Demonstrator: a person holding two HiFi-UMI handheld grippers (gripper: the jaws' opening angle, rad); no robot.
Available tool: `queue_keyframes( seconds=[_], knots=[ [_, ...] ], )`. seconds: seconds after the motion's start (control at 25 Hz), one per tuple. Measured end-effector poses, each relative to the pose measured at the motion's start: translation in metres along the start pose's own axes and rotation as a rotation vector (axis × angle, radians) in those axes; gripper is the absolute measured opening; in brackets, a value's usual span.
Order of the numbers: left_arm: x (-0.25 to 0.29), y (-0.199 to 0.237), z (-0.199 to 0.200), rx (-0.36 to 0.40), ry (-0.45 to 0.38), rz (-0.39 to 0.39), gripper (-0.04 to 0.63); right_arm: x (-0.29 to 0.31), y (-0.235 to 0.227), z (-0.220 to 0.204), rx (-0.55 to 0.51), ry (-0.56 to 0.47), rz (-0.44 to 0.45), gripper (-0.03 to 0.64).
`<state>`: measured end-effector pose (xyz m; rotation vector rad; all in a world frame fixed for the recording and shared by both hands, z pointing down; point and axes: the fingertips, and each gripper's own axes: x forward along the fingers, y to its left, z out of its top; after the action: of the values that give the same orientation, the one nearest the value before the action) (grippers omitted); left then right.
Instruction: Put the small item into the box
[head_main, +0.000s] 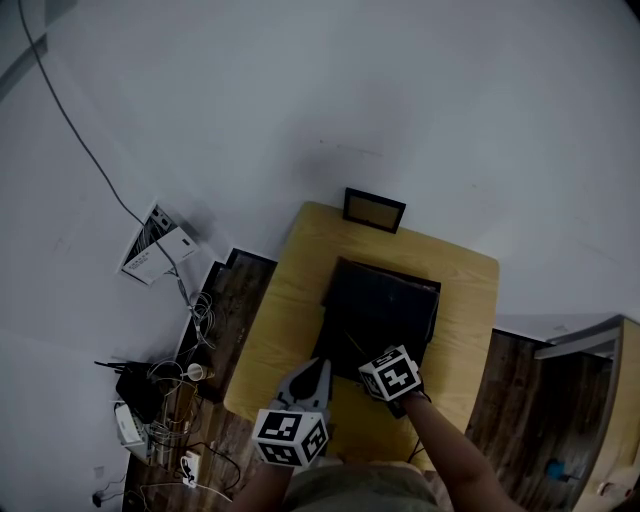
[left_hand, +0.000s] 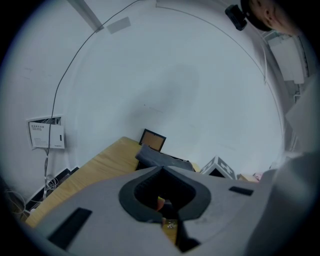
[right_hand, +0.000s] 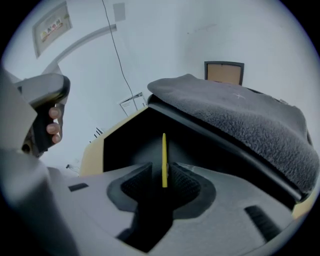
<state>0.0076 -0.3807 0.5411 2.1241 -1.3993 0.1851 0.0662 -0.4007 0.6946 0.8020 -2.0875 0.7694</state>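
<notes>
A black box (head_main: 380, 310) stands open on the wooden table (head_main: 300, 260); its grey-lined lid (right_hand: 240, 115) is raised at the right of the right gripper view. My right gripper (right_hand: 159, 175) points down into the box's dark inside (right_hand: 125, 145). A thin yellow strip (right_hand: 164, 157) stands upright between its jaws, by the right pad, with a gap on its left. In the head view the right gripper (head_main: 376, 360) is at the box's near edge. My left gripper (left_hand: 161, 169) is shut, tips together, beside the box's near left corner (head_main: 322, 363).
A small dark frame (head_main: 374, 210) stands at the table's far edge. Cables and devices (head_main: 160, 400) and a white leaflet (head_main: 155, 245) lie on the floor at left. A cabinet (head_main: 600, 400) stands at right. White wall lies beyond.
</notes>
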Motion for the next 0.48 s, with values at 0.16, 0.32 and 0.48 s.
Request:
queue_keyframes(
  seconds=[0.16,0.32,0.48],
  knots=[
    [-0.007,-0.003,0.000,0.006,-0.004,-0.009,0.003,-0.007,-0.003,0.003,-0.011,-0.043,-0.062,0.120],
    [-0.017,-0.005,-0.001,0.017,-0.001,-0.018,0.003,-0.030,0.000,0.015,0.045,-0.120,-0.093,0.120],
    [-0.031,-0.008,0.000,0.025,-0.011,-0.027,0.003,-0.057,0.013,0.024,0.069,-0.213,-0.116,0.120]
  ],
)
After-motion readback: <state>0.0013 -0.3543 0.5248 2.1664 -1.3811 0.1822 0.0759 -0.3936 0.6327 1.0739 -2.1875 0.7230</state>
